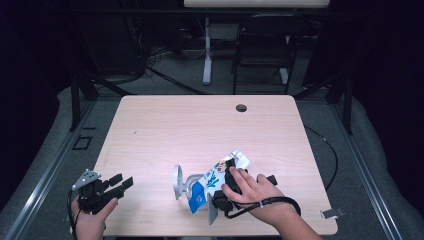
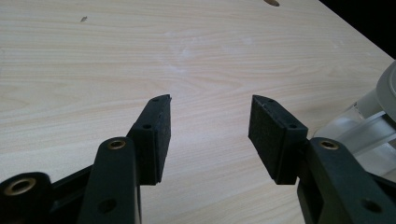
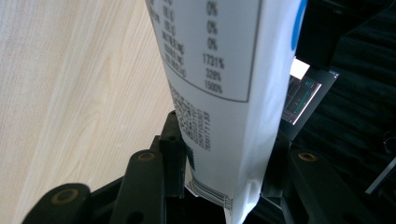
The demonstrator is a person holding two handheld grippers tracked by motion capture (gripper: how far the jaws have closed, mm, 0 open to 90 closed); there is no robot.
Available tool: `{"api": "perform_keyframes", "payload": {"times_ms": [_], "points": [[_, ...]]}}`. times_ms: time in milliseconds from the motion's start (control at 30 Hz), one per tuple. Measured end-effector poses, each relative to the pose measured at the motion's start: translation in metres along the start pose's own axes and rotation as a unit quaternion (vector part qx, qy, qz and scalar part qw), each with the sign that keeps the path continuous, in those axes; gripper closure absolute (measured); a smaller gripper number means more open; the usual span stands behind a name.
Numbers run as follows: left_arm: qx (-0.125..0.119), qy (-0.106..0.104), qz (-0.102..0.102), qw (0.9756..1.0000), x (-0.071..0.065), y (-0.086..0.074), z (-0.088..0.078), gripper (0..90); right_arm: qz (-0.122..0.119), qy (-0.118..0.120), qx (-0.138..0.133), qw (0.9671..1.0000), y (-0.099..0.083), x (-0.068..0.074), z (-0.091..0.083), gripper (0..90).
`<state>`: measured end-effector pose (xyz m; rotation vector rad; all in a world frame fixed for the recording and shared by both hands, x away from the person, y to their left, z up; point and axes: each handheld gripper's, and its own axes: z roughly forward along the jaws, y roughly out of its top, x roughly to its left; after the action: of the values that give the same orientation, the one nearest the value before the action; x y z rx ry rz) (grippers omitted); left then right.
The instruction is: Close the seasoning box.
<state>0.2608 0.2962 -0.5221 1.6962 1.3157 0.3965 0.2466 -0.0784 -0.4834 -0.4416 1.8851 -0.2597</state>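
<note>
R gripper [image 1: 231, 176] sits near the front edge of the pale wood-grain table [image 1: 200, 125], a bit right of centre, w/ the person's right hand [image 1: 252, 190] wrapped over its body and a black cable looping round the wrist. Its jaws are clamped on a white printed carton w/ blue and green graphics [image 1: 220, 176], pads pressing both flat sides. Carton is tilted, gabled top pointing away and to the right, lower blue corner down toward the person. In the right gripper view the carton [image 3: 219, 93] runs up between the two black jaws, nutrition-table print and a small code patch facing the camera; tabletop off to one side, dark floor on the other.

A clear plastic cup w/ a whitish round base [image 1: 181, 182] lies on its side just left of the carton; touching or not, can't tell.

L gripper [image 1: 117, 185] is at the front-left corner, held in the left hand [image 1: 90, 215], well apart from the carton. Jaws released, wide gap, bare table between the pads [image 2: 159, 135]. The cup's edge [image 2: 373, 116] shows at the far right of the left gripper view.
</note>
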Motion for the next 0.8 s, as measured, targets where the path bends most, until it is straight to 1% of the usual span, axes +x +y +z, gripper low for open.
{"api": "perform_keyframes", "payload": {"times_ms": [267, 333, 433, 800], "points": [[0.001, 0.001, -0.001, 1.0, 0.0005, -0.0003, 0.0002, 49.5, 0.0, 0.0, -0.001, 1.0, -0.0006, -0.0002, -0.0004, 62.8], [0.001, 0.001, -0.001, 1.0, 0.0007, -0.0003, 0.0001, 49.5, 0.004, 0.001, -0.004, 1.0, -0.0011, 0.0, -0.0002, 63.0], [0.001, 0.001, -0.002, 1.0, 0.0006, -0.0005, 0.0003, 49.5, 0.001, 0.0, 0.0, 1.0, -0.0008, -0.0005, -0.0008, 63.2], [0.002, 0.001, -0.001, 1.0, 0.0007, -0.0004, 0.0002, 49.5, 0.002, -0.001, -0.001, 1.0, -0.0009, -0.0005, -0.001, 64.0]]}}
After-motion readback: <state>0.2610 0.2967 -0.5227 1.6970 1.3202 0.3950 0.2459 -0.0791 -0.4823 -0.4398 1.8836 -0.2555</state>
